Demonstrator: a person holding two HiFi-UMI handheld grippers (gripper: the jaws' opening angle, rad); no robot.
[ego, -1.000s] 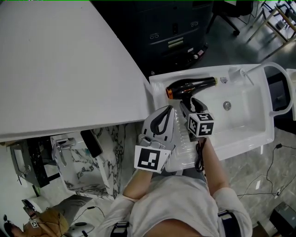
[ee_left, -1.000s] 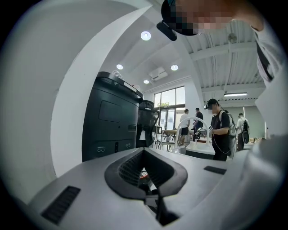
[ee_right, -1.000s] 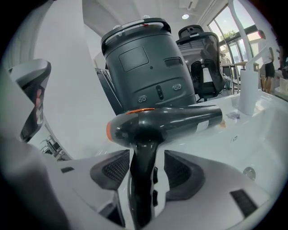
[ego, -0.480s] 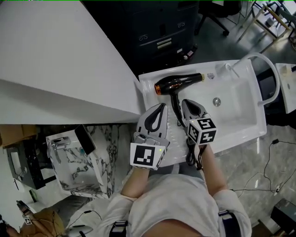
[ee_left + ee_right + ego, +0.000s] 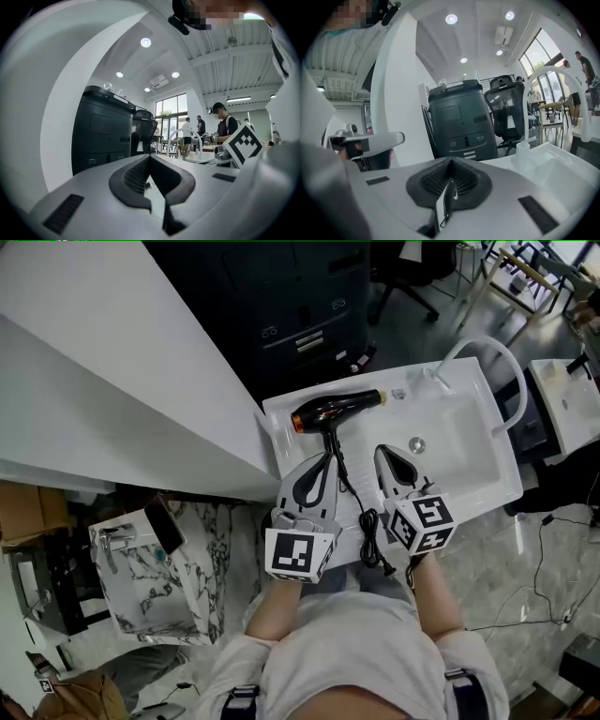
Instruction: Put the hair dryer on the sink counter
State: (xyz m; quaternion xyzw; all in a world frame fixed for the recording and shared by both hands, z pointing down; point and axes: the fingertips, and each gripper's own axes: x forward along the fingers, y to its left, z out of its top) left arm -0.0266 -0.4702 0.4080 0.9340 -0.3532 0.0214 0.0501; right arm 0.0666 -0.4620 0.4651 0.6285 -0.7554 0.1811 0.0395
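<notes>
The black hair dryer (image 5: 330, 410) with an orange back end lies on the white sink counter (image 5: 289, 444), left of the basin, nozzle pointing right. Its black cord (image 5: 367, 526) runs down off the counter's front edge and loops between my two grippers. My left gripper (image 5: 327, 458) hovers shut and empty just in front of the dryer's handle. My right gripper (image 5: 382, 453) is shut on nothing, over the front rim near the basin. Neither touches the dryer. In the gripper views both the left gripper (image 5: 150, 158) and the right gripper (image 5: 451, 160) show closed jaws; the dryer is out of sight there.
A curved white faucet (image 5: 487, 352) arches over the basin (image 5: 441, 451) at the right. A large white tabletop (image 5: 112, 381) lies to the left, a black cabinet (image 5: 281, 306) behind. A marble sink unit (image 5: 159, 568) with a phone (image 5: 165, 524) stands lower left.
The right gripper, open around the dryer's handle a second ago, has let go, shut and drawn back upward. The left gripper pulled back a little. The cord now hangs between them.
</notes>
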